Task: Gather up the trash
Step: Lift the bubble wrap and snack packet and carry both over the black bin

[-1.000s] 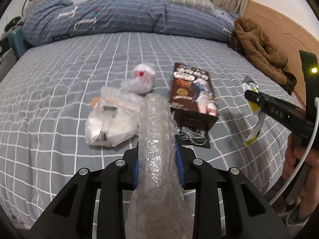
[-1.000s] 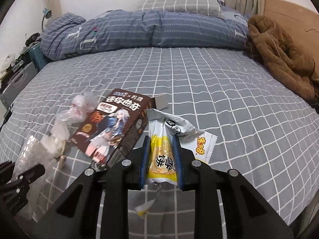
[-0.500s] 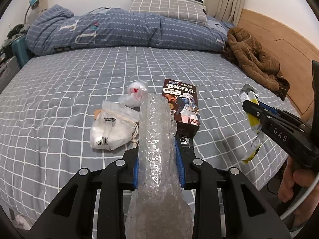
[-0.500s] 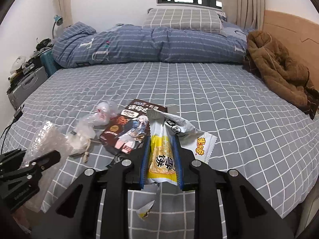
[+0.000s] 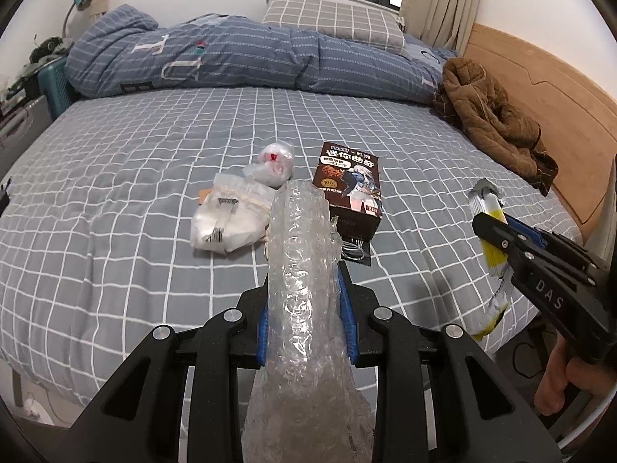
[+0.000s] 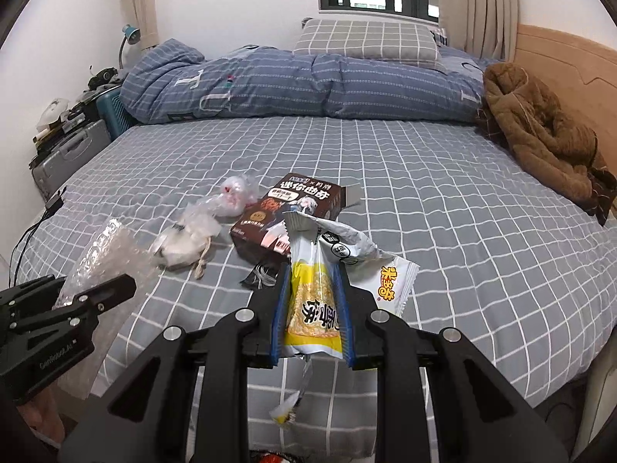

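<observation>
My left gripper is shut on a roll of clear bubble wrap, which sticks up between the blue pads and hangs below them. My right gripper is shut on a yellow and white snack wrapper. Both are held in the air in front of the bed's near edge. On the grey checked bedsheet lie a brown snack box, a white plastic bag, a crumpled clear bag with red inside and a small dark wrapper. The right gripper also shows at the right of the left wrist view.
A folded blue duvet and a checked pillow lie along the far side. A brown jacket sits at the right by the wooden headboard. A grey case and clutter stand left of the bed.
Both grippers have pulled back and up from the bed with their loads, so the trash on the sheet looks smaller and farther, and the window has come into view.
</observation>
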Action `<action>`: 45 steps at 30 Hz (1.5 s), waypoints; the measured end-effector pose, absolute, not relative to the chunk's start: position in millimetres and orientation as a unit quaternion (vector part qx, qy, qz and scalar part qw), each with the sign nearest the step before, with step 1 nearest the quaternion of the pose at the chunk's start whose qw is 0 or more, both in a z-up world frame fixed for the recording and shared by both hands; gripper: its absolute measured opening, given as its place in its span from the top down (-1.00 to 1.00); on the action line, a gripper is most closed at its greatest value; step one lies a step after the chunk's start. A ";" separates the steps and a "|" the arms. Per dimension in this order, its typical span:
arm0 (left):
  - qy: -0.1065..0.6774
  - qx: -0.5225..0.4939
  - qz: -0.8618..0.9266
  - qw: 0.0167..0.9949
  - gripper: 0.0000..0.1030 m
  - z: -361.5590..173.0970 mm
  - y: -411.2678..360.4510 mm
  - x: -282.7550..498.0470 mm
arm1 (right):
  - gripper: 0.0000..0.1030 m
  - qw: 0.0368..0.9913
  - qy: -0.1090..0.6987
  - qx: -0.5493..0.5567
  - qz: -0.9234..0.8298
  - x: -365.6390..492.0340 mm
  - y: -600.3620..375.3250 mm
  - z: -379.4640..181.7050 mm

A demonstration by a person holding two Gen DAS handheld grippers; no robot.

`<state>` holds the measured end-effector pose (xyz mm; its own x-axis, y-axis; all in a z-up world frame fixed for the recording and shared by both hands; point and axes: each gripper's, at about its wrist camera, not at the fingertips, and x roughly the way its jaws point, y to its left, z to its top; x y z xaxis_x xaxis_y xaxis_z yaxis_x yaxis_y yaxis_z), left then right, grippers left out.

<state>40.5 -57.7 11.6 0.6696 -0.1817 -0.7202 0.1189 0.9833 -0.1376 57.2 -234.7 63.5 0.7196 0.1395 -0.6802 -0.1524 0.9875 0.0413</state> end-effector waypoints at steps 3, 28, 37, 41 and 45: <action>0.399 -0.041 -0.083 0.912 0.46 11.6 -59.8 35.2 | 0.58 0.927 0.367 -0.008 0.081 46.8 -233.8 63.2; 0.426 -0.050 -0.085 0.899 0.46 -22.8 -54.3 -32.3 | 0.58 0.909 0.407 -0.010 0.086 -29.3 -229.0 28.8; 0.442 -0.052 -0.087 0.891 0.46 -39.7 -52.8 -61.0 | 0.58 0.899 0.427 -0.022 0.093 -57.9 -218.2 11.2; 0.451 -0.050 -0.088 0.887 0.46 -47.3 -53.5 -73.5 | 0.58 0.895 0.436 -0.023 0.095 -70.7 -216.6 3.9; 0.463 -0.051 -0.086 0.881 0.46 -58.0 -51.3 -87.8 | 0.58 0.890 0.446 -0.019 0.095 -82.6 -216.2 -2.9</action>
